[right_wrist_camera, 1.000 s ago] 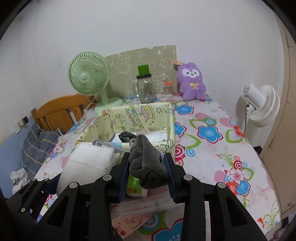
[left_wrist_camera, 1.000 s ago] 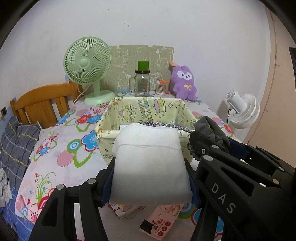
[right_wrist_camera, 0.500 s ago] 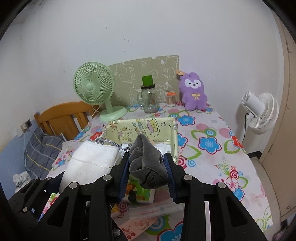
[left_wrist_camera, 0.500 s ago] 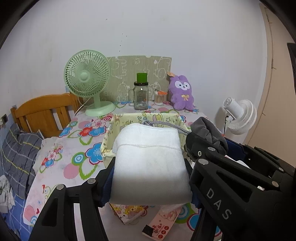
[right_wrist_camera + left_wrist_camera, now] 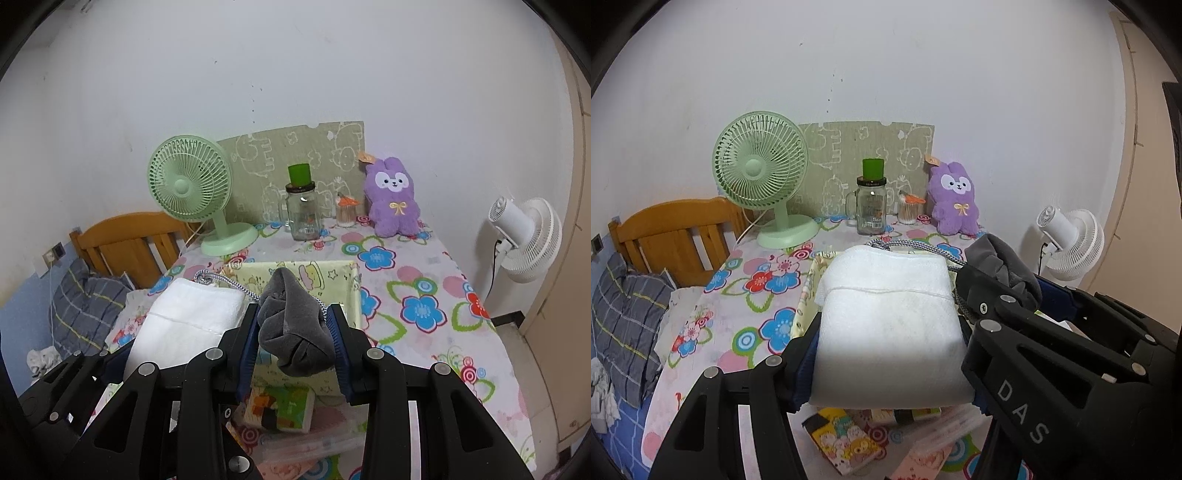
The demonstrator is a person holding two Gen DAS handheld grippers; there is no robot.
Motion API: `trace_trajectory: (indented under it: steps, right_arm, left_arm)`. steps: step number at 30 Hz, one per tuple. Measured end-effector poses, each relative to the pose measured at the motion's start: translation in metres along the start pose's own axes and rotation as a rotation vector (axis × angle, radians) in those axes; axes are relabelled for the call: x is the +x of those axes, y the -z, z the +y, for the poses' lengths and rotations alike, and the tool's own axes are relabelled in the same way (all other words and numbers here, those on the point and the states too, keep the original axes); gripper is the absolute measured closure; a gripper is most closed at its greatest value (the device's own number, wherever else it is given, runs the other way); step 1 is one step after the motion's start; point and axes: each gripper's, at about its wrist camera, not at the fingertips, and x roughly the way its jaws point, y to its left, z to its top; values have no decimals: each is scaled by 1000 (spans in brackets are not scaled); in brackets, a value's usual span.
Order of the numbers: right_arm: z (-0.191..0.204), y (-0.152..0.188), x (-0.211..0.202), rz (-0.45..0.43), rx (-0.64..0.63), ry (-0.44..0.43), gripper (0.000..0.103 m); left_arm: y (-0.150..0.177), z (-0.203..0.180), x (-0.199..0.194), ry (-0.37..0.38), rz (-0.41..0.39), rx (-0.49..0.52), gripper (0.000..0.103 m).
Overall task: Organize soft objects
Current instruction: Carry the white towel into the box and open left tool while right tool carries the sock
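My left gripper point(image 5: 888, 343) is shut on a folded white towel point(image 5: 886, 317), held in the air above the table. The towel point(image 5: 184, 325) also shows at the left of the right wrist view. My right gripper point(image 5: 293, 332) is shut on a bunched grey cloth pouch point(image 5: 291, 328) with a speckled drawstring cord point(image 5: 229, 282) trailing over the towel. That pouch point(image 5: 1001, 266) sits just right of the towel in the left wrist view. Below and beyond both lies the pale yellow cartoon-print fabric basket point(image 5: 332, 273), partly hidden by the held items.
A green desk fan point(image 5: 761, 181), a glass jar with a green lid point(image 5: 871, 206), a small cotton-swab jar point(image 5: 908, 210) and a purple plush rabbit point(image 5: 955, 201) line the back of the flowered tablecloth point(image 5: 417, 310). Small packets point(image 5: 284, 406) lie under the grippers. A white fan point(image 5: 524, 232) stands right, a wooden headboard point(image 5: 676, 232) left.
Both grippers have risen with their loads, so the basket sits lower and is more hidden behind the towel and pouch. Neither grip has changed.
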Motion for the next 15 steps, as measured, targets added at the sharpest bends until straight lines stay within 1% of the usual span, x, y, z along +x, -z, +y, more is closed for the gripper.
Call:
trace_trajectory:
  steps: [15]
  right_arm:
    - [-8,-24,38,-6,8,3,63]
  left_arm:
    - [-25,6,37,-13,-2,1,36]
